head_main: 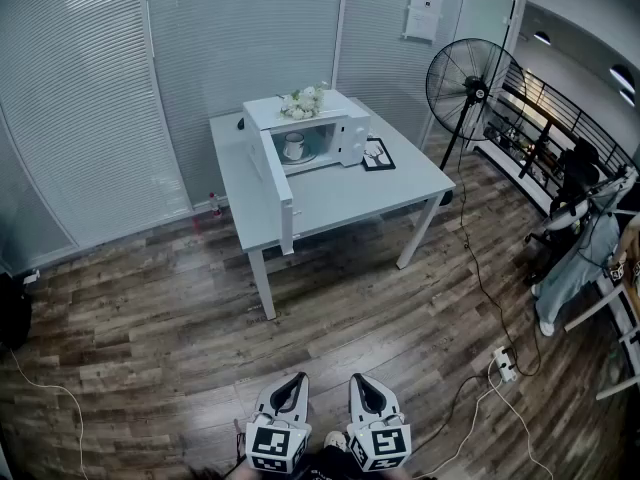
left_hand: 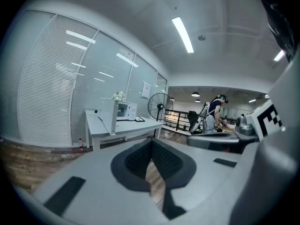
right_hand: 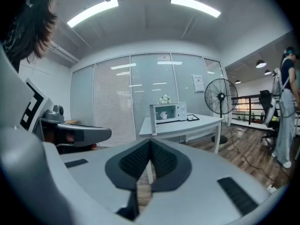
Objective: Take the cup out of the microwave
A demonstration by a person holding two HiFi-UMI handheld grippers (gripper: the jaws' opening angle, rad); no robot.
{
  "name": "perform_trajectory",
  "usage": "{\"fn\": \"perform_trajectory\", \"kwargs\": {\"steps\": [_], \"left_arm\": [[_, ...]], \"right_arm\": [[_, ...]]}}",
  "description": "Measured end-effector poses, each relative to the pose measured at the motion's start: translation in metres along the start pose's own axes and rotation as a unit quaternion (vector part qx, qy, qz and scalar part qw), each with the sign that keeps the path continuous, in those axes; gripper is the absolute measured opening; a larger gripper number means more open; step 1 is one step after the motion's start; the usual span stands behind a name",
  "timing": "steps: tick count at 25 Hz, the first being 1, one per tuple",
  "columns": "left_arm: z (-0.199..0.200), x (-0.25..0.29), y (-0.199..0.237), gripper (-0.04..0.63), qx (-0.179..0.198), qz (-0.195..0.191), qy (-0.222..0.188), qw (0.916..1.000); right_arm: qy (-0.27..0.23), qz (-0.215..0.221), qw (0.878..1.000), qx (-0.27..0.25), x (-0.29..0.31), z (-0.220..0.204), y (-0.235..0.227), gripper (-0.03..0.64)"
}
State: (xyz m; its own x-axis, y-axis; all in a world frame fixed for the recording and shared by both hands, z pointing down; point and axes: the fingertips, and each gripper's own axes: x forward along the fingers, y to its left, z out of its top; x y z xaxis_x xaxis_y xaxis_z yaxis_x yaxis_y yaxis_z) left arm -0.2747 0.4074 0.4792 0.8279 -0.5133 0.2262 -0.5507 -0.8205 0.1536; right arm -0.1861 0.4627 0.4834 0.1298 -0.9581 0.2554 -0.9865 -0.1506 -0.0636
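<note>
The white ceramic cup (head_main: 294, 146) sits inside the white box-shaped microwave (head_main: 350, 136), untouched. The microwave stands toward the far edge of the pale grey table (head_main: 340, 196), with its door (head_main: 277, 183) swung wide open and a bunch of white flowers (head_main: 303, 102) on top. So I judge access is already clear, and the approach, grip and lift-out all remain. I am well apart from the table, across the wooden floor. My left gripper (head_main: 297, 380) and right gripper (head_main: 358, 380) hang side by side, each with its jaws pressed together and nothing between them.
</note>
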Motion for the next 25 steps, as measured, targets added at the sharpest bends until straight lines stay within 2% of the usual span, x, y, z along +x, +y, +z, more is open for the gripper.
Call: {"fn": "perform_trajectory", "kwargs": {"steps": [9,13,25], "left_arm": [[0.001,0.003,0.010,0.006,0.000,-0.007,-0.002,1.0000],[0.004,0.005,0.017,0.006,0.004,-0.018,-0.004,0.9998],[0.003,0.016,0.060,0.006,0.013,-0.041,0.006,0.9991]], "right_arm": [[-0.004,-0.010,1.000,0.005,0.009,0.003,0.002,0.003],[-0.016,-0.027,0.999,0.027,0.015,0.006,0.000,0.003],[-0.014,-0.071,0.996,0.046,0.042,0.003,0.009,0.005]]}}
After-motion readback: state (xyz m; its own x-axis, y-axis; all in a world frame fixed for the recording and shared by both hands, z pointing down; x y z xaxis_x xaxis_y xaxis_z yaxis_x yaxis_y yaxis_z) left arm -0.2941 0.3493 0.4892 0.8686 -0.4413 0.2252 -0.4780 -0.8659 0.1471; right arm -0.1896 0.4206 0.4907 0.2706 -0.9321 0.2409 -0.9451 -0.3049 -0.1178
